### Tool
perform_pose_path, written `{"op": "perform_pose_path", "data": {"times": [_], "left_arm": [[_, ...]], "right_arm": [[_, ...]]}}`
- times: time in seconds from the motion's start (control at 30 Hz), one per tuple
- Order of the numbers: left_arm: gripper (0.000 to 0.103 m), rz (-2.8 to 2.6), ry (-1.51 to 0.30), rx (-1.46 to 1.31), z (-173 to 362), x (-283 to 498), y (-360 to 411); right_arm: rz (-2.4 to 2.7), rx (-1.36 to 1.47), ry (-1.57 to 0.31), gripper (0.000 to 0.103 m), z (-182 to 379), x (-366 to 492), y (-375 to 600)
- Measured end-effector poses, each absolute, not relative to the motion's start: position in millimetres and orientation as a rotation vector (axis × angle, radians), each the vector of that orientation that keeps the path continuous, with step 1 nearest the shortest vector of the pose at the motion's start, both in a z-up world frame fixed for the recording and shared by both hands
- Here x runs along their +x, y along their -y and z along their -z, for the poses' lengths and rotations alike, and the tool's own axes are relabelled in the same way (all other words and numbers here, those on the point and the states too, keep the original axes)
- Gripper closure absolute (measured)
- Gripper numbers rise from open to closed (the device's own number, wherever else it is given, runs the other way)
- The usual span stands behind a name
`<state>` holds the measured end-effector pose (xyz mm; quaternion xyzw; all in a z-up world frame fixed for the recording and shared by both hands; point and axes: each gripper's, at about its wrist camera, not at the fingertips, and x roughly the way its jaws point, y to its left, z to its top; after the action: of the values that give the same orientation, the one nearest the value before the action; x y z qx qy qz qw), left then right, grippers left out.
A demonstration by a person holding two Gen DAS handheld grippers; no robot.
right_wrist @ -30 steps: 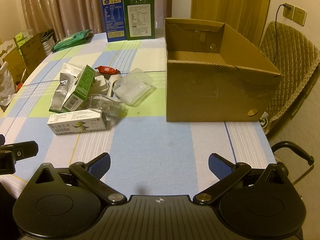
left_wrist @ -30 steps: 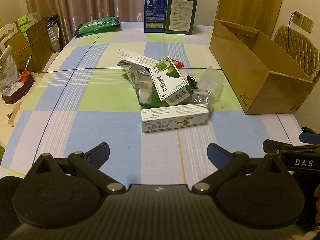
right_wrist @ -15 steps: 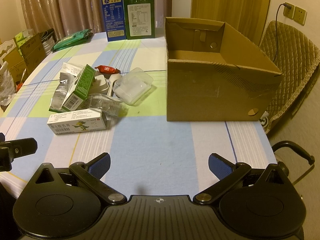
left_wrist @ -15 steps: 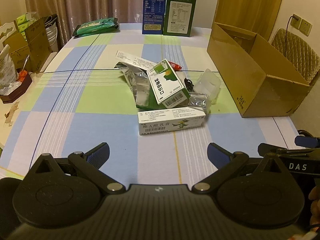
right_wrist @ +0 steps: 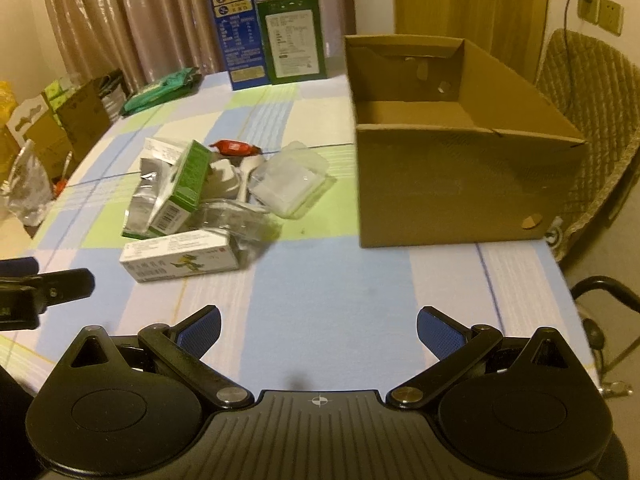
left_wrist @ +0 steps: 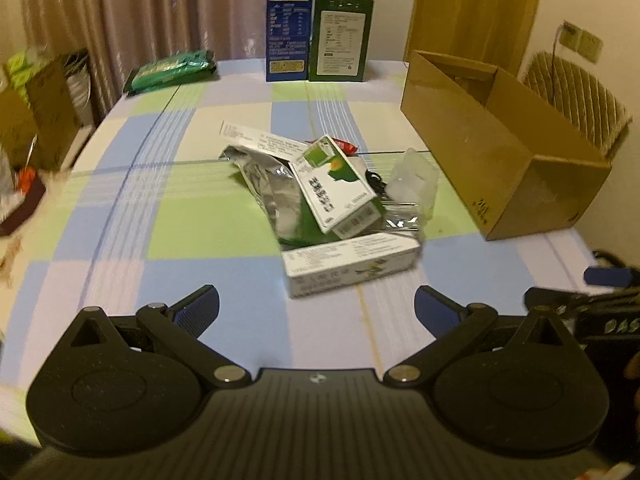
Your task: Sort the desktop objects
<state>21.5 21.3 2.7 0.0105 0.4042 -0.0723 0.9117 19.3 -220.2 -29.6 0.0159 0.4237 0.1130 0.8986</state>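
A heap of small items lies mid-table: a white medicine box (left_wrist: 352, 268) (right_wrist: 180, 255) nearest me, a green-and-white box (left_wrist: 334, 186) (right_wrist: 182, 188) leaning on a silver foil pouch (left_wrist: 268, 188), a clear plastic container (left_wrist: 414, 180) (right_wrist: 290, 182) and a red wrapper (right_wrist: 234, 147). An open cardboard box (left_wrist: 500, 152) (right_wrist: 456, 148) stands to the right of the heap. My left gripper (left_wrist: 316, 310) is open, just short of the white box. My right gripper (right_wrist: 318, 330) is open over bare tablecloth, nothing between its fingers.
A blue carton (left_wrist: 289, 20) and a green carton (left_wrist: 340, 36) stand upright at the table's far edge, a green packet (left_wrist: 172, 70) to their left. Cardboard boxes and bags (left_wrist: 36, 120) sit past the left edge. A quilted chair (right_wrist: 592, 120) is behind the cardboard box.
Both grippers have moved forward toward the heap; the white box now sits closer to the left gripper's fingers. Both stay open. The objects lie as before.
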Motion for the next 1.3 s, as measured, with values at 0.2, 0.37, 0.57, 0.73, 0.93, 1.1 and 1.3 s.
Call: {"op": "perform_pose_path", "data": {"times": [0.2, 0.37, 0.57, 0.73, 0.93, 1.1, 1.3], "left_arm": [[0.001, 0.194, -0.805, 0.151, 1, 39, -38], [0.001, 0.186, -0.829, 0.154, 6, 58, -49], [0.001, 0.257, -0.797, 0.187, 9, 74, -48], [0.001, 0.327, -0.771, 0.227, 20, 84, -49], [0.002, 0.417, -0.777, 0.2, 38, 87, -58], [0.011, 0.504, -0.797, 0.24, 53, 89, -51], [0.031, 0.597, -0.84, 0.312, 72, 99, -39]], "right_arm": [[-0.292, -0.024, -0.867, 0.002, 32, 24, 200], [-0.347, 0.022, -0.858, 0.002, 32, 34, 192], [-0.358, -0.036, -0.806, 0.002, 29, 48, 176], [-0.368, -0.082, -0.765, 0.002, 31, 54, 164], [-0.399, -0.054, -0.758, 0.002, 38, 67, 154], [-0.391, -0.04, -0.777, 0.002, 48, 77, 152], [-0.36, -0.019, -0.809, 0.002, 56, 83, 159]]}}
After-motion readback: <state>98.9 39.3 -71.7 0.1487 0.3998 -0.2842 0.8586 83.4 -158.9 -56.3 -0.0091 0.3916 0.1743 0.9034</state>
